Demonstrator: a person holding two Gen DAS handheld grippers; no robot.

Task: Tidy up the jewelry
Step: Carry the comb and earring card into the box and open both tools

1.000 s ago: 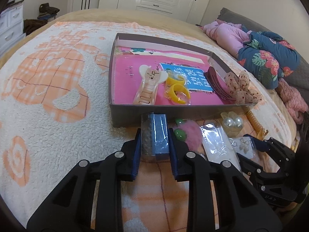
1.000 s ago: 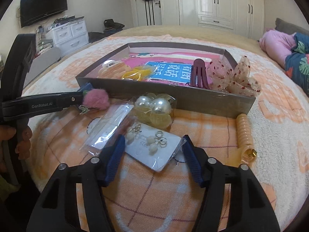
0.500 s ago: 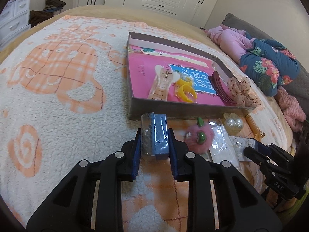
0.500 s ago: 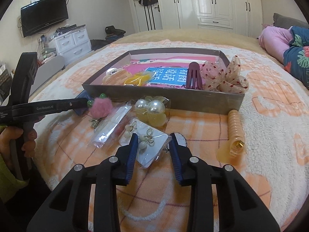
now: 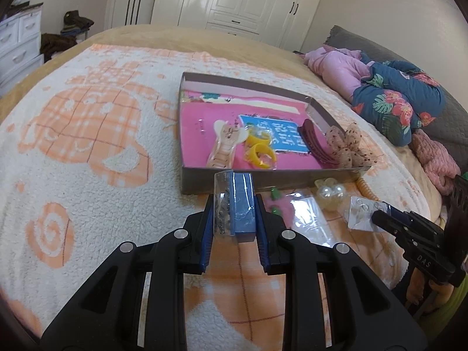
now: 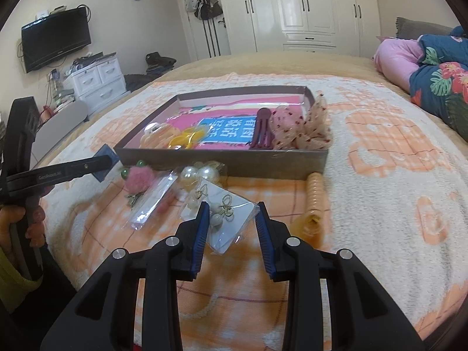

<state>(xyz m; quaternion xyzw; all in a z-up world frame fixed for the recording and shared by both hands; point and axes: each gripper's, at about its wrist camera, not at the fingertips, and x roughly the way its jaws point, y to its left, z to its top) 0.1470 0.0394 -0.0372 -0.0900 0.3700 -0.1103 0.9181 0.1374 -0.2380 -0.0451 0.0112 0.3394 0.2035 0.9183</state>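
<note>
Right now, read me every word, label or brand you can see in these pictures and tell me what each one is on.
"DAS": on the black body of the right claw, seen from the left wrist.
"GenRobot.AI", partly blurred: on the black finger of the left claw, seen from the right wrist.
White Chinese characters on the blue panel inside the shallow cardboard box: too blurred to read.

I was working in a home bedroom, kneeling at a bed [image 6: 395, 152] spread with a fleecy cream-and-orange blanket [image 5: 87, 134]. White fitted wardrobes [image 6: 307, 8] filled the far wall, bags hung on door hooks [image 6: 204, 5], a television [image 6: 55, 41] was mounted above a white chest of drawers [image 6: 99, 80], and floral bedding [image 5: 400, 102] lay heaped by a grey pillow [image 5: 351, 39]
</note>
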